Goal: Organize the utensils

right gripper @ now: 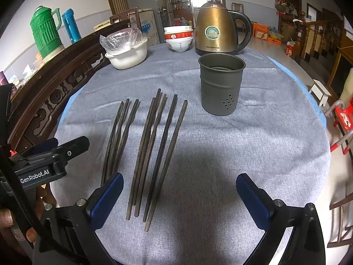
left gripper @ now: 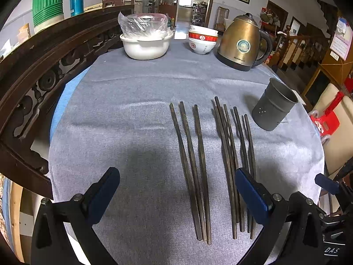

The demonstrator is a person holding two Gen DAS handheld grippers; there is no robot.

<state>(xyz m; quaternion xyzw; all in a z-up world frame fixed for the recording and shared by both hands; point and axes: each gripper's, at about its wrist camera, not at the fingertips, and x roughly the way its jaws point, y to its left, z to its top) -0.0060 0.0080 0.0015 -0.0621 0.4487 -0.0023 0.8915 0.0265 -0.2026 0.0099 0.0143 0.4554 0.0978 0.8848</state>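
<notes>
Dark wooden chopsticks lie on the grey cloth in two bunches, their tips pointing away from me. In the left wrist view, three chopsticks (left gripper: 201, 154) lie between the fingers of my open left gripper (left gripper: 176, 176). Several more chopsticks (left gripper: 228, 154) run under its right finger. A grey metal holder (left gripper: 273, 106) stands upright to the far right. In the right wrist view, my open right gripper (right gripper: 179, 183) hovers with the larger bunch (right gripper: 162, 148) inside its left finger, and the smaller bunch (right gripper: 126, 132) lies beyond that. The holder (right gripper: 220, 84) stands ahead. The left gripper (right gripper: 55, 150) shows at the left edge.
A brass kettle (left gripper: 240, 42), stacked red-and-white bowls (left gripper: 201, 39) and a white bowl holding a plastic bag (left gripper: 145, 46) stand at the round table's far edge. A carved dark wood rail (left gripper: 44, 66) borders the left. A red stool (right gripper: 344, 114) is right of the table.
</notes>
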